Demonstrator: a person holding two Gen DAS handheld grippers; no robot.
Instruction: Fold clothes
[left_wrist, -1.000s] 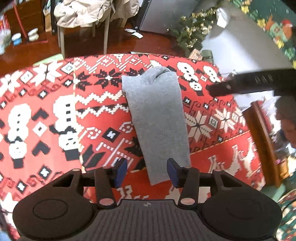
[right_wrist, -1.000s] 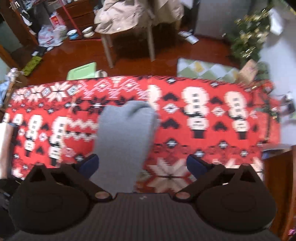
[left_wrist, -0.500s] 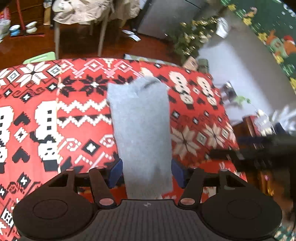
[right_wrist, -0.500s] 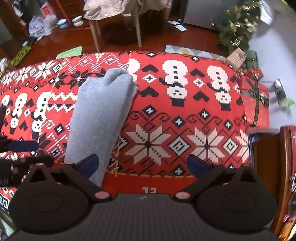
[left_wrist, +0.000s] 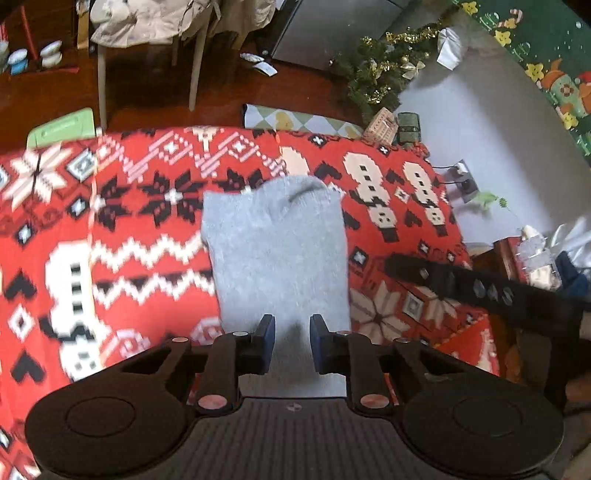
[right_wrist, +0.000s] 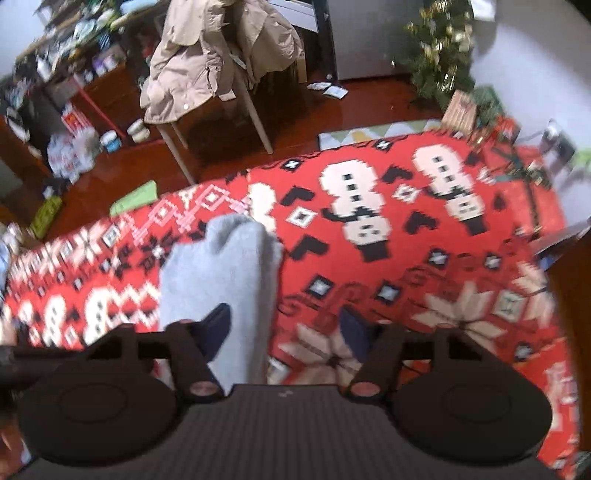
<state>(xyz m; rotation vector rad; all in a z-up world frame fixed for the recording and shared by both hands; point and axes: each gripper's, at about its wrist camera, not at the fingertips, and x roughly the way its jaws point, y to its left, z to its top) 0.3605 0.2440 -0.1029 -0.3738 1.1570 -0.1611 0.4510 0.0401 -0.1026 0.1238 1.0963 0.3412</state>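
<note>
A red snowman-patterned cloth (left_wrist: 147, 258) covered the surface, and a grey folded garment (left_wrist: 277, 251) lay lengthwise across its middle, one narrow end reaching the near edge. The left tongs (left_wrist: 289, 338) were closing over that end, cloth between the pads but not yet pinched. The right tongs (right_wrist: 284, 328) were closing astride the garment's right edge, likewise ungripped. A clean fold likely required both to bite level before lifting.

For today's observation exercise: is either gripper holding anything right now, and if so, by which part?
Nothing is firmly held yet. Both grippers' jaws are closing over the near end of the grey garment: left gripper over its middle, right gripper at its right edge.
</note>
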